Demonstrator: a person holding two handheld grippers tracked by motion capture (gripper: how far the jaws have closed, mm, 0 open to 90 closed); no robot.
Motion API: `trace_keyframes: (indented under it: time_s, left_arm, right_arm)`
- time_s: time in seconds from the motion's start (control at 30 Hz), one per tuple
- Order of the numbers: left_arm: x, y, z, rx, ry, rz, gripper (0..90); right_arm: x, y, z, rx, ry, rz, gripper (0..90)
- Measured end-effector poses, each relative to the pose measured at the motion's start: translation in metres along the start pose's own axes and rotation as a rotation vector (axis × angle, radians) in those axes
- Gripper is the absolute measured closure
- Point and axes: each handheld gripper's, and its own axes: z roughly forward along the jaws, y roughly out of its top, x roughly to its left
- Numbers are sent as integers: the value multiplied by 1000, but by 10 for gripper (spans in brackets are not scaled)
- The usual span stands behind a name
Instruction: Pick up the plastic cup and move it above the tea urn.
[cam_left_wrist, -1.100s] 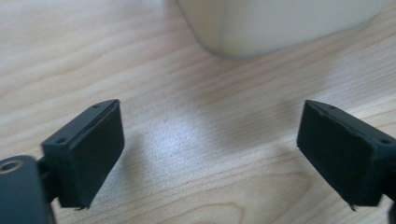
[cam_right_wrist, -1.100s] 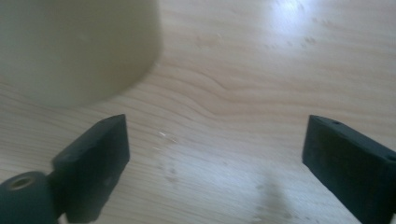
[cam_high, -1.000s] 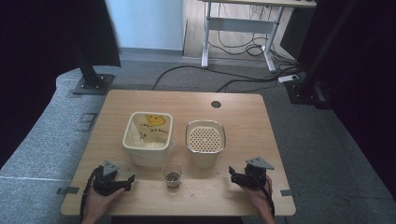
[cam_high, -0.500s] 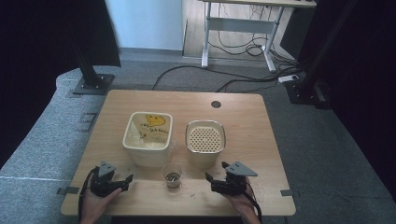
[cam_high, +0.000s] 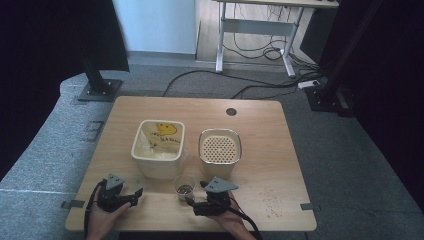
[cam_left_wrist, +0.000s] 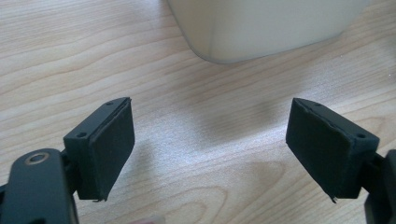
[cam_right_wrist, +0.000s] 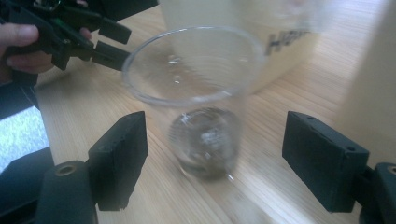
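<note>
The right gripper (cam_right_wrist: 215, 163) holds its 2 jaws apart around the clear cup (cam_right_wrist: 201, 107) (untouched); the left gripper (cam_left_wrist: 210, 149), spread wide, faces the cream tub (cam_left_wrist: 261, 28).

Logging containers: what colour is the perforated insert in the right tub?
Cream, dotted with small holes; high view shows it best.

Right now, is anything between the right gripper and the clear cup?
Nothing visible. The right gripper is open, its fingers apart on either side of the clear cup, with only bare table between them. The two tubs stand beyond the cup.
</note>
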Motion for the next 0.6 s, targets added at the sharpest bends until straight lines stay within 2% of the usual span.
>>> trace_keyframes:
  time_s: [0.17,0.33,0.5,0.6]
  left_arm:
    - [0,0,0,0,1,0,157]
    - [3,-2,-1,2,4,-8,157]
    - [4,-3,-1,4,1,-10,157]
    - [3,-2,-1,9,-2,-6,156]
  right_arm:
    - [7,8,27,5,14,-17,213]
    - [7,13,48,10,10,-27,291]
    - [6,14,42,15,-26,-70,337]
    - [2,18,26,-17,-38,-50,344]
